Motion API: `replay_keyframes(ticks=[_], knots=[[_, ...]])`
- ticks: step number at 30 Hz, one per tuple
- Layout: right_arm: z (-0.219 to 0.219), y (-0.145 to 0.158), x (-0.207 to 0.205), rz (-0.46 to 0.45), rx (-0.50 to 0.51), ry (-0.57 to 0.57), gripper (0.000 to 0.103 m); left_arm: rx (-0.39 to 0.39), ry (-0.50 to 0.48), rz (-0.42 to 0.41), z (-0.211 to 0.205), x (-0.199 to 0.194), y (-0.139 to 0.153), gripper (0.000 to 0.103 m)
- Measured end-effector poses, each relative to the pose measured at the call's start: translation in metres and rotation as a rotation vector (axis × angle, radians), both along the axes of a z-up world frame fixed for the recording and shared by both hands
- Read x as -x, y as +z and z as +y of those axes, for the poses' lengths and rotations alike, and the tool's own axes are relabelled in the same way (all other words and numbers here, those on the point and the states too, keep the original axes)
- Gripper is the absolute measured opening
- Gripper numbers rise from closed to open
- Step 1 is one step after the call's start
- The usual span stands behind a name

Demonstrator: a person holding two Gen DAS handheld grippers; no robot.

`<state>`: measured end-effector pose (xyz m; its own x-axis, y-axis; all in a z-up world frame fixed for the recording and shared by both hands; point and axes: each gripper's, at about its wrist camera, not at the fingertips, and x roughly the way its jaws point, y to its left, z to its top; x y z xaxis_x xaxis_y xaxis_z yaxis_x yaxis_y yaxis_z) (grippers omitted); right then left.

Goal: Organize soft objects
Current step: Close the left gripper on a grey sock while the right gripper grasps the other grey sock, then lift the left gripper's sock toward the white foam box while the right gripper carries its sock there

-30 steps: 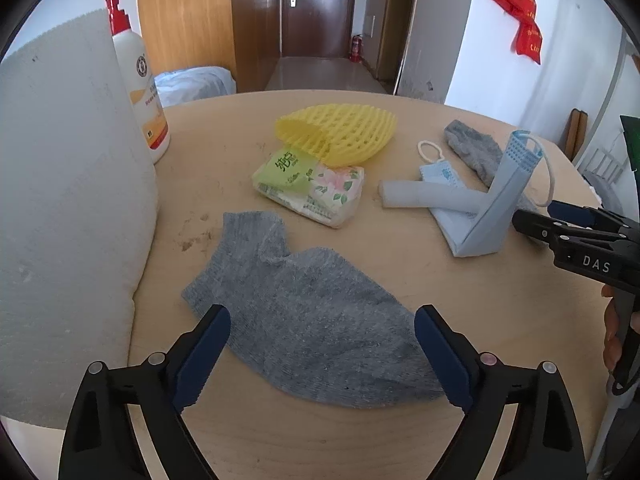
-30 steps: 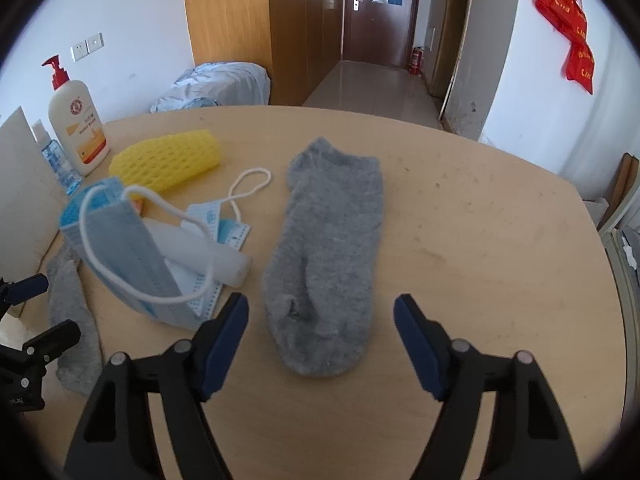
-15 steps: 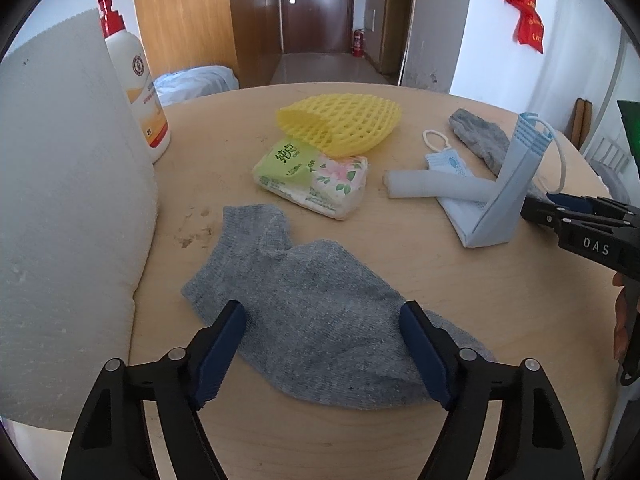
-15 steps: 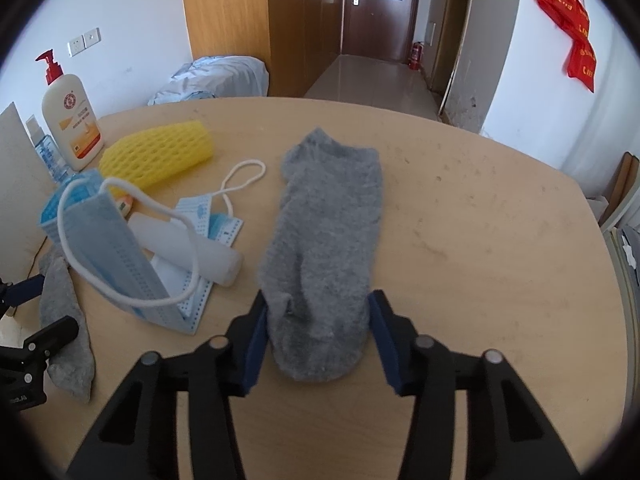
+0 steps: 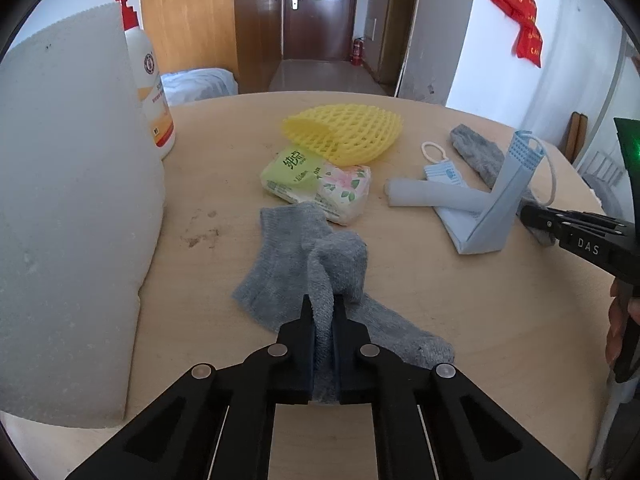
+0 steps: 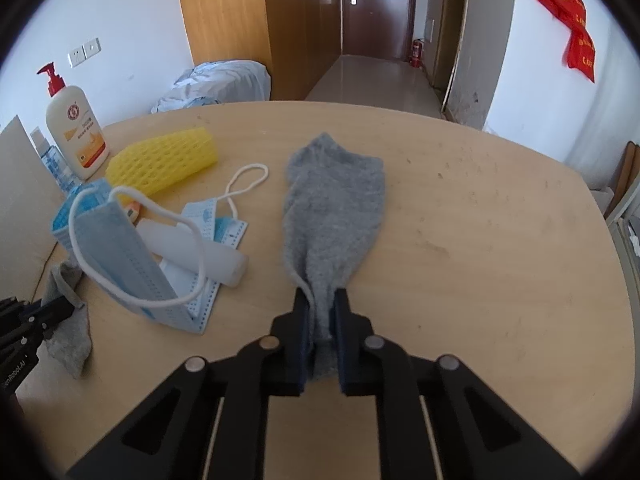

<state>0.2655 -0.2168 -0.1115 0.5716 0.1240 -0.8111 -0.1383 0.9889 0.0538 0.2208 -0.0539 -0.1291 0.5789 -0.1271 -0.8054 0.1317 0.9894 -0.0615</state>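
Two grey socks lie on a round wooden table (image 5: 460, 300). My left gripper (image 5: 323, 308) is shut on the near grey sock (image 5: 280, 256), pinching a bunched fold of its middle. My right gripper (image 6: 322, 300) is shut on the toe end of the second grey sock (image 6: 334, 208), which stretches away from me. That second sock also shows in the left wrist view (image 5: 476, 152), and the near sock shows in the right wrist view (image 6: 68, 320).
Blue face masks (image 6: 120, 248) with a white tube (image 6: 192, 248), a yellow foam net (image 5: 344, 134), a tissue pack (image 5: 316, 184), a lotion bottle (image 5: 150, 92) and a big paper roll (image 5: 68, 216) crowd the table's left and middle.
Both grippers have closed. The left one pinched the near sock's middle and bunched it up. The right one closed on the second sock's toe end.
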Motion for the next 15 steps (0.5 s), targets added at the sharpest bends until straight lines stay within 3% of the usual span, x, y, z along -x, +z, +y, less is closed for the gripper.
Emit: replay_keyframes(ticks=[15], knots=[[-0.002, 0.033, 0.019, -0.095, -0.017, -0.017, 0.013, 0.006, -0.042, -0.109, -0.003, 0.016, 0.026, 0.006]])
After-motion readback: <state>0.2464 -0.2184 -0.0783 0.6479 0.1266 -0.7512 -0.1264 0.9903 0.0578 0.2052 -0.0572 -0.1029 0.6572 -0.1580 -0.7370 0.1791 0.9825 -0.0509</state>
